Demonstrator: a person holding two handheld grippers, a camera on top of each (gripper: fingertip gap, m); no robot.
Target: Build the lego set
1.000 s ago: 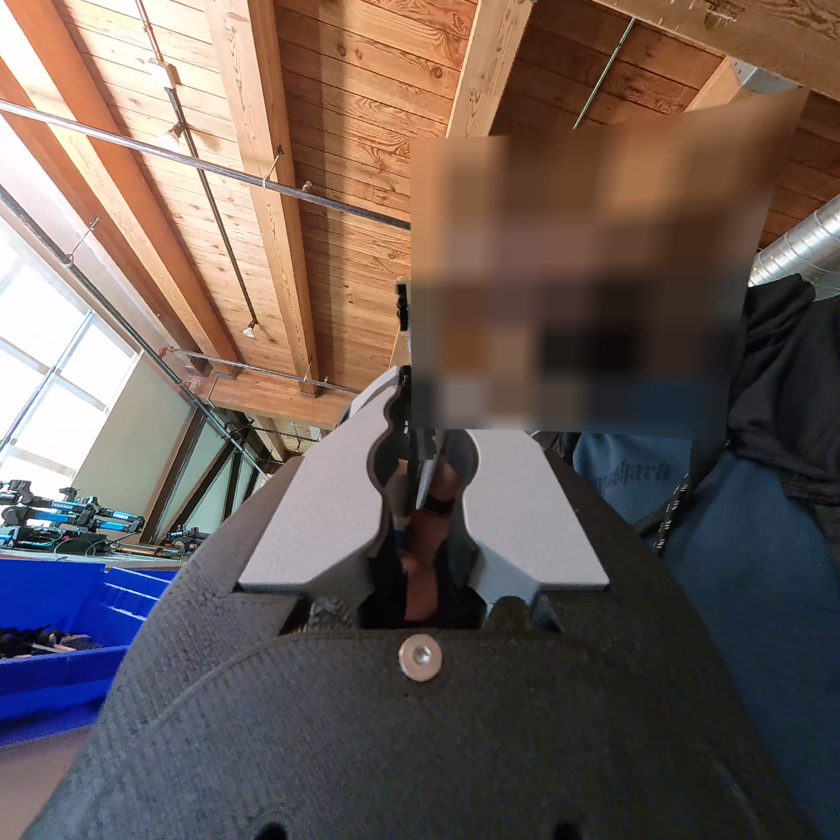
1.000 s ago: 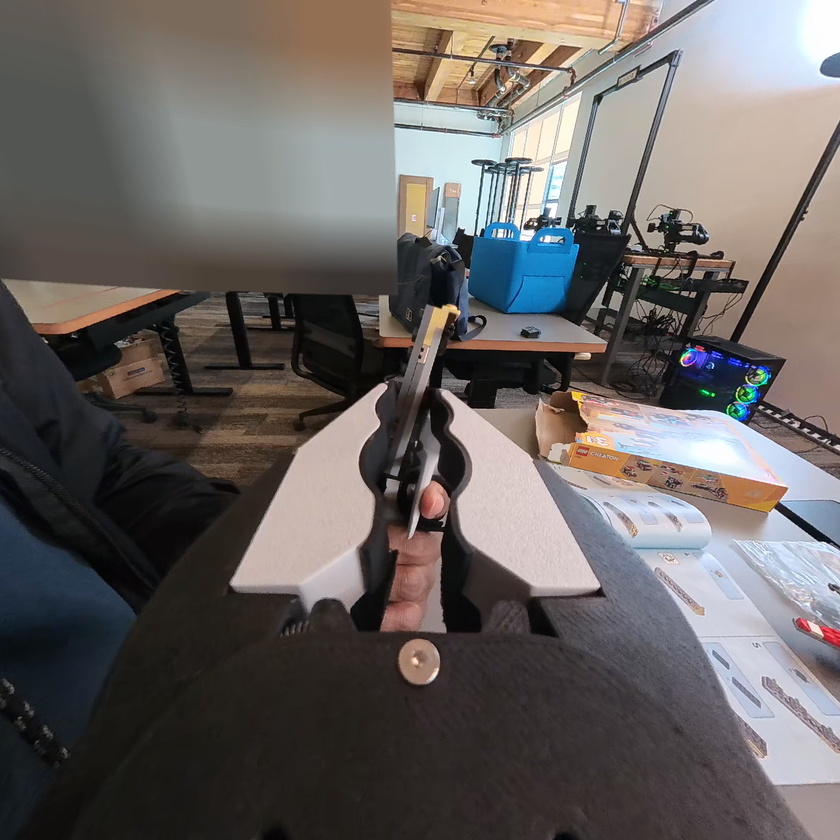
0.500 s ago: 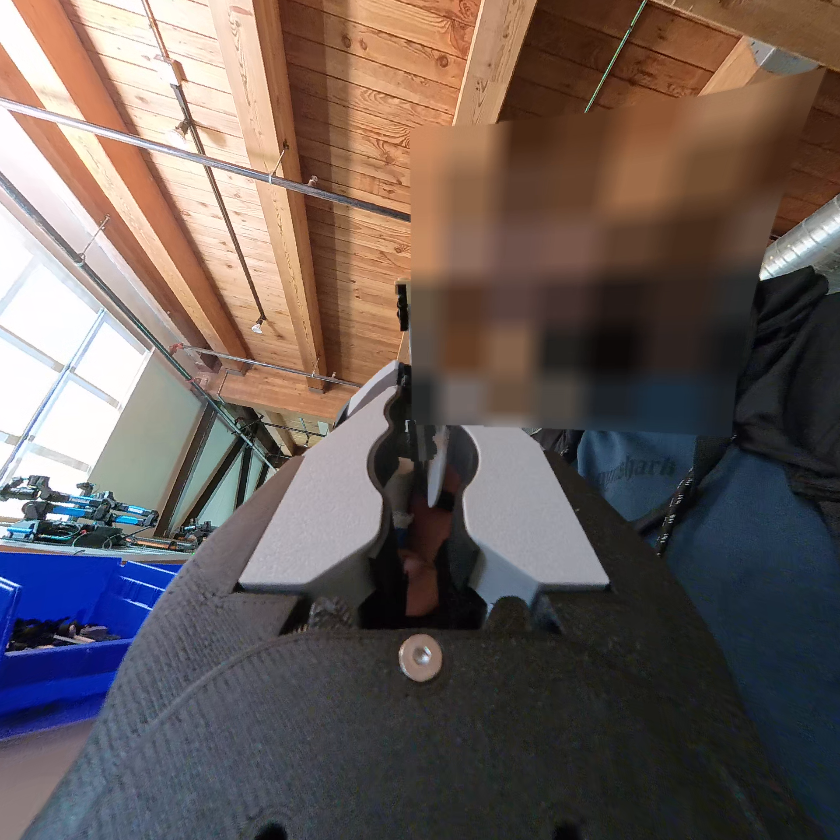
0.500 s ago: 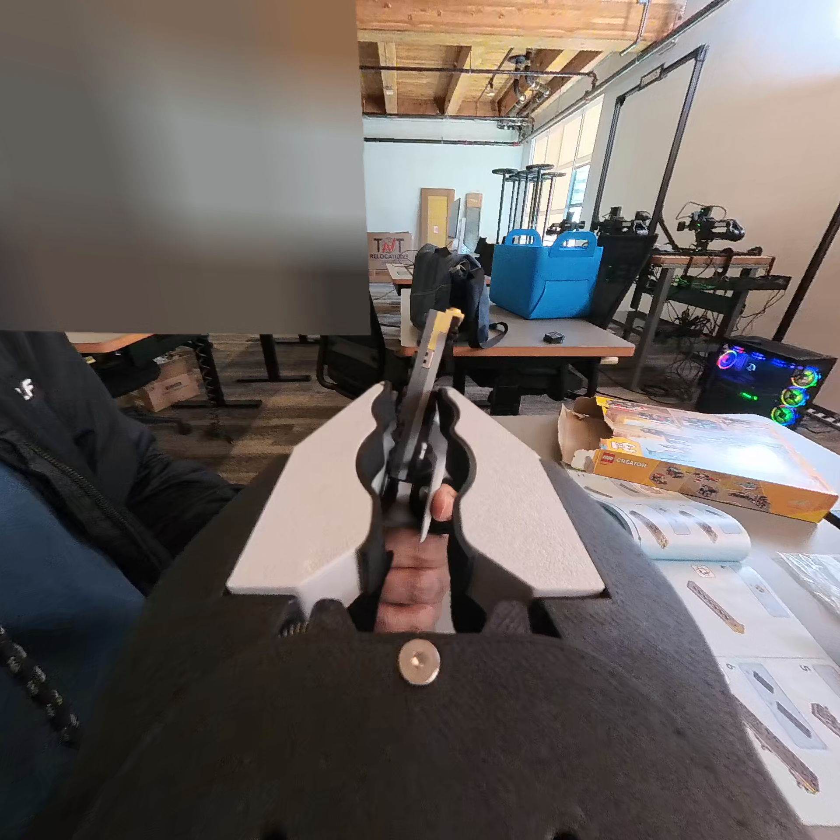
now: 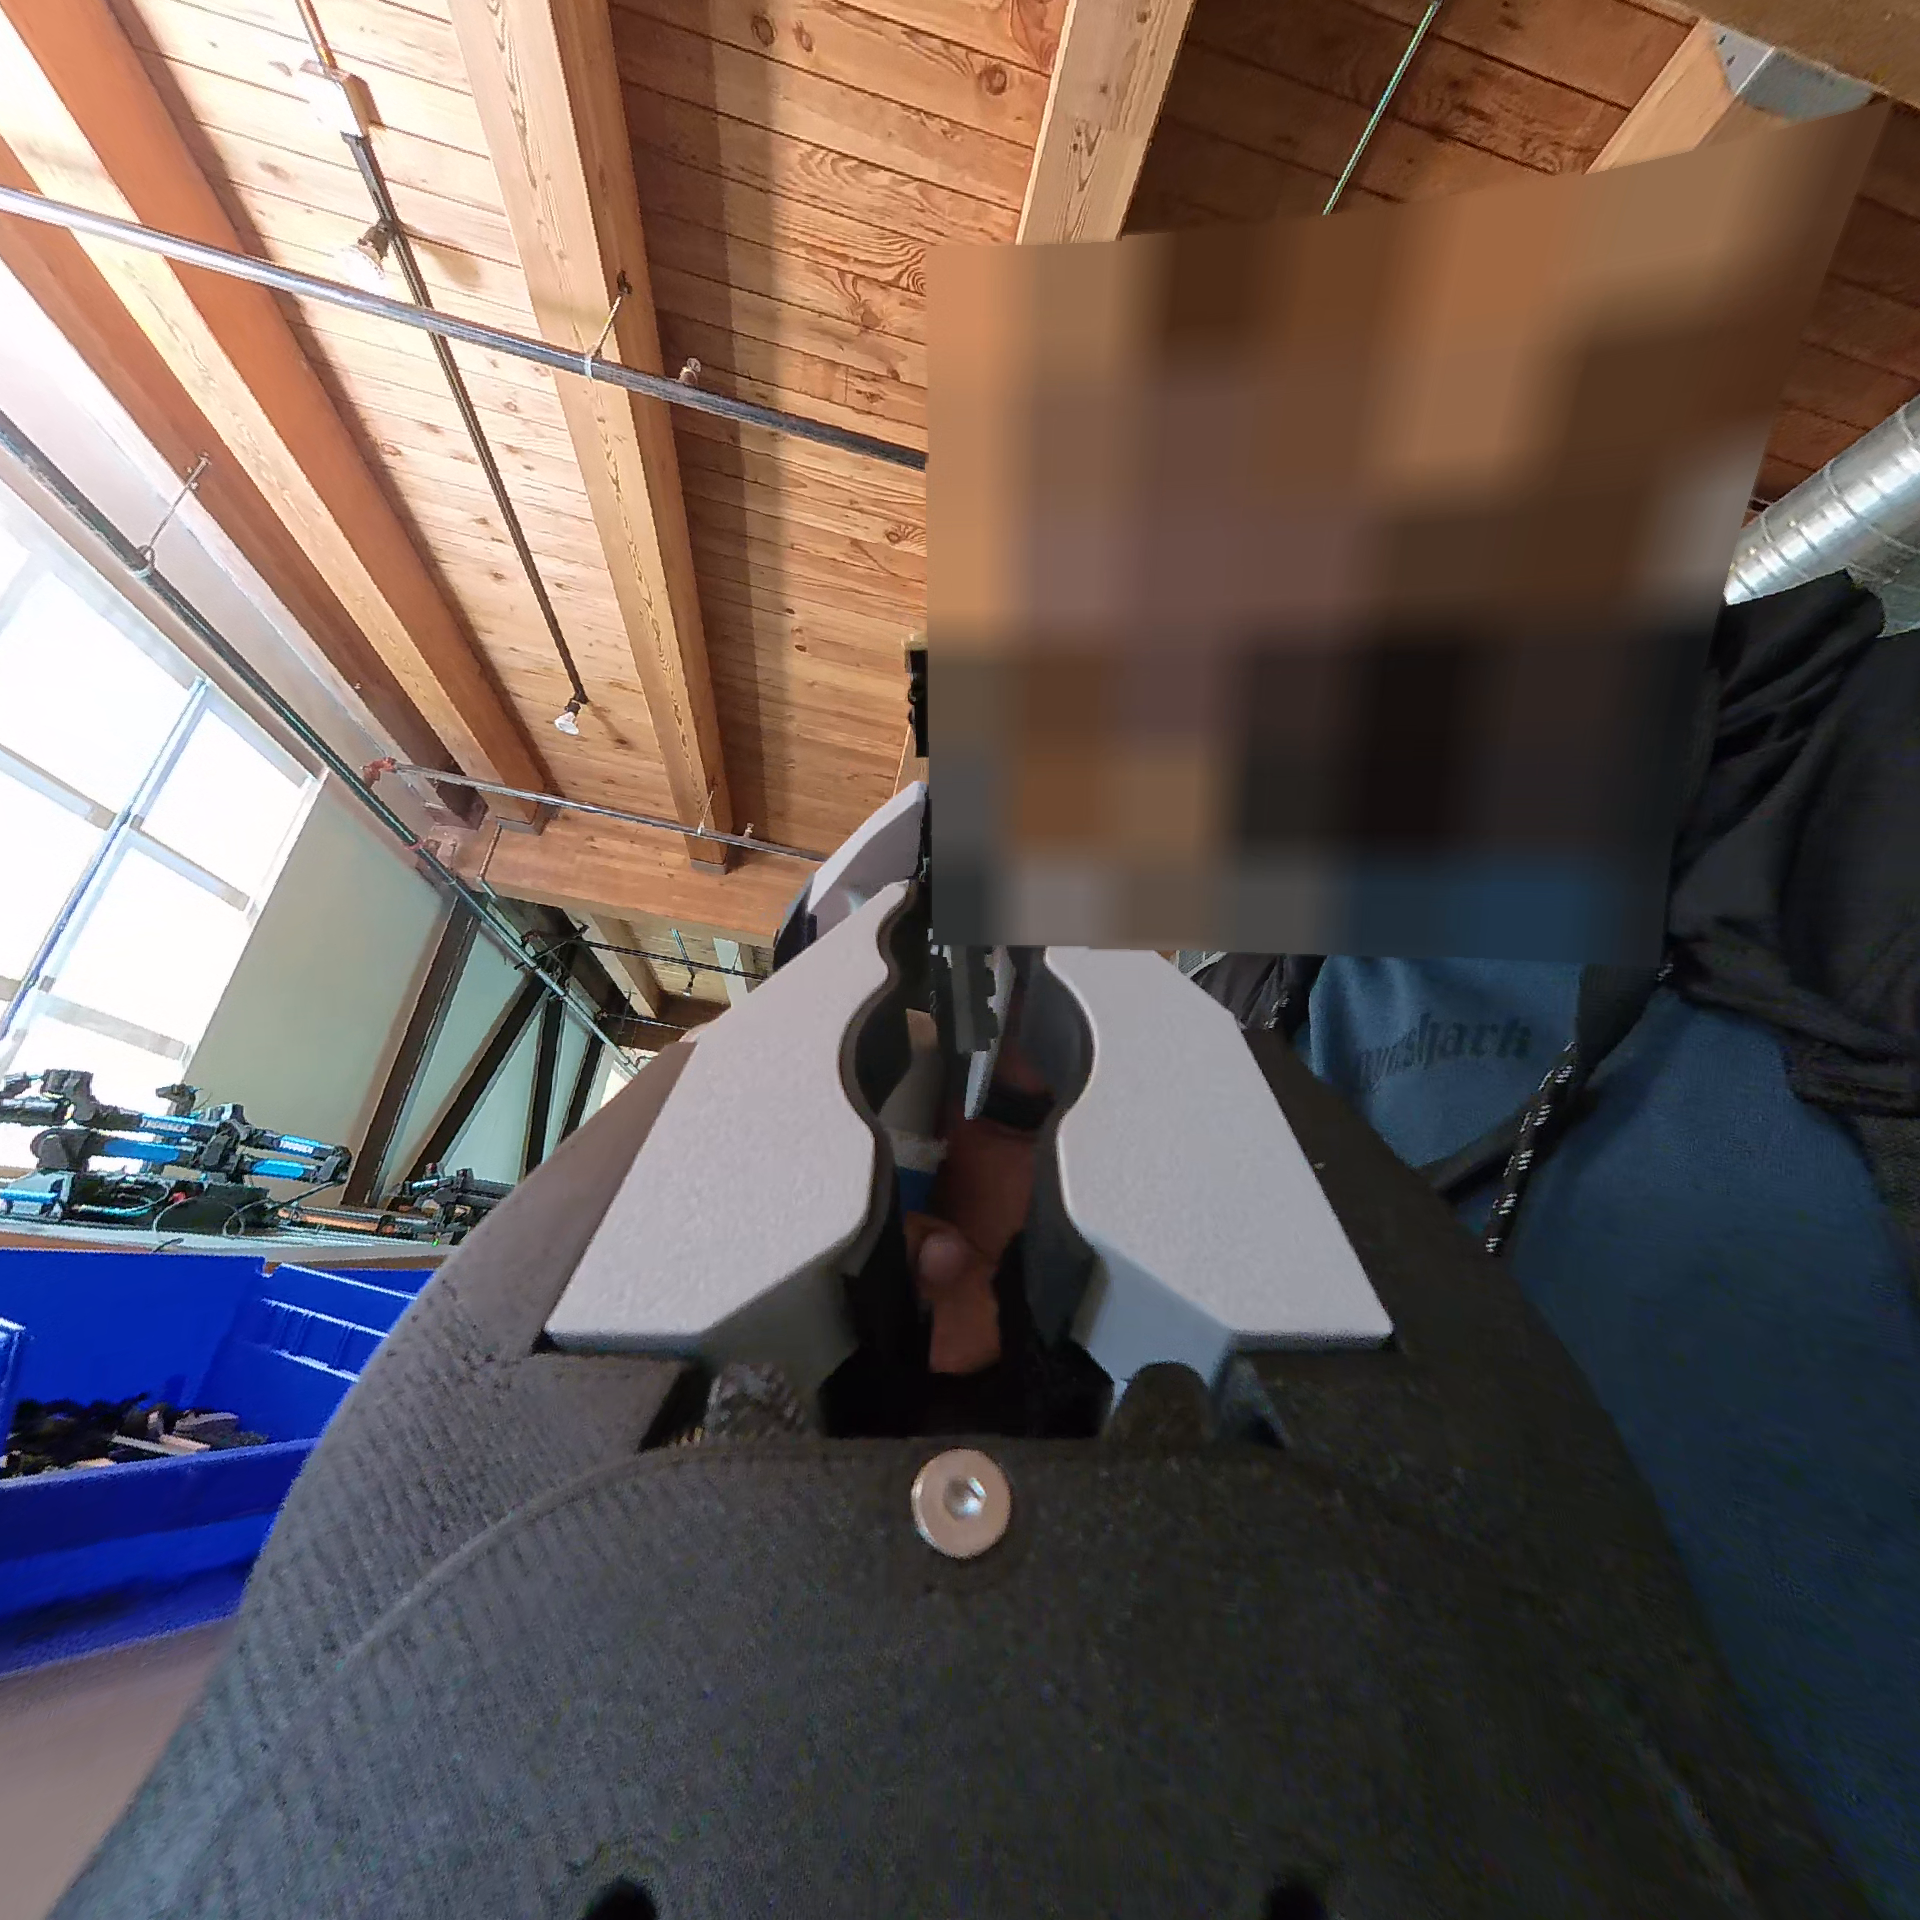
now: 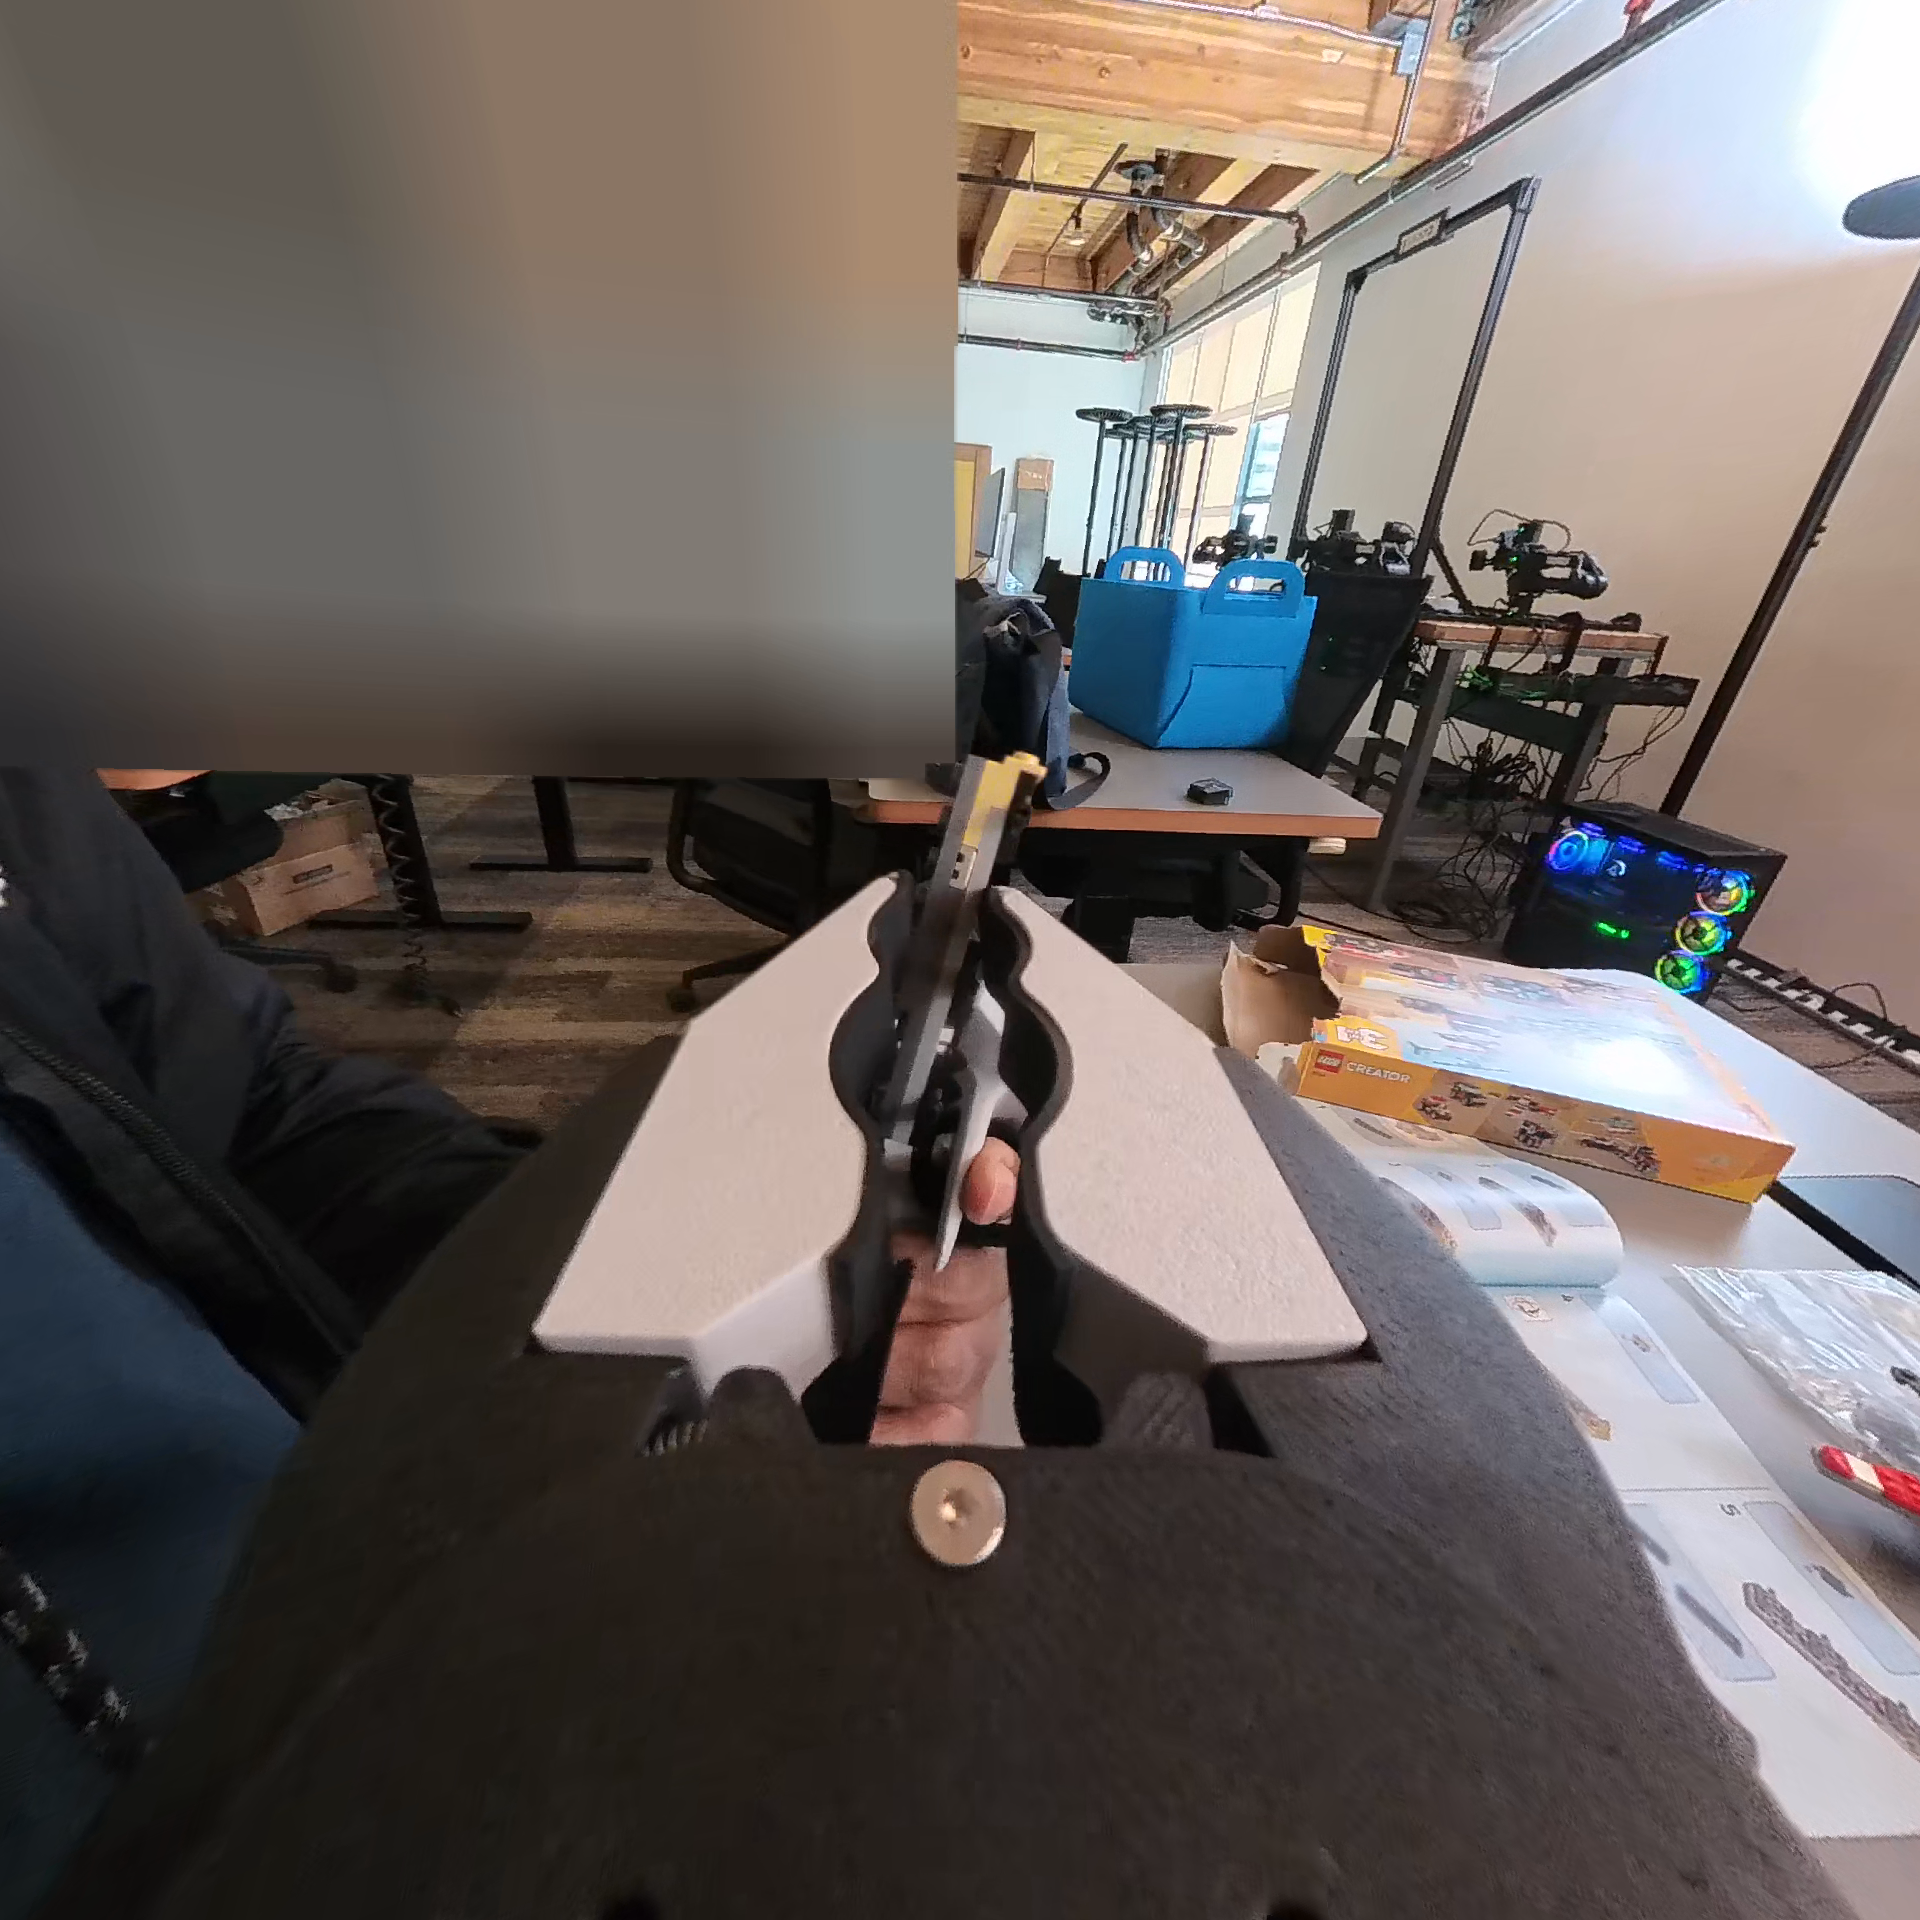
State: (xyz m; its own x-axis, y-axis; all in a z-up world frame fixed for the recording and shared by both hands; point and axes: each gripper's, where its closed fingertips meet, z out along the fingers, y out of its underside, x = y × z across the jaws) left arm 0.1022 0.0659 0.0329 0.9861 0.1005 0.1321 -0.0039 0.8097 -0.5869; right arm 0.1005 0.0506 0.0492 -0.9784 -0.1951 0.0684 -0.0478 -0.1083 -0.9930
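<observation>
In the right wrist view my right gripper (image 6: 951, 909) is shut on a thin grey and black lego assembly (image 6: 961, 862). It stands upright between the fingers and has a yellow piece (image 6: 1010, 774) at its top. In the left wrist view my left gripper (image 5: 971, 940) points up at the ceiling and is shut on a thin grey lego assembly (image 5: 971, 1003), whose upper part is hidden by a mosaic patch. A grey finger of the other gripper (image 5: 857, 862) shows just behind it. A person's fingers (image 6: 982, 1184) show through the gap behind the jaws, and also in the left wrist view (image 5: 961, 1278).
On the table at the right lie a yellow lego box (image 6: 1538, 1081), an open instruction booklet (image 6: 1496, 1221), a clear plastic bag (image 6: 1808, 1340) and a red and white piece (image 6: 1870, 1475). A blue bin (image 5: 135, 1455) of parts sits low left. The person's dark jacket (image 6: 156, 1143) is close by. Left and right tips are no more than a few centimetres apart.
Both grippers stay shut on the lego assembly. The right wrist view has swung a little, so the box and booklet sit slightly differently. The left wrist view has tilted slightly.
</observation>
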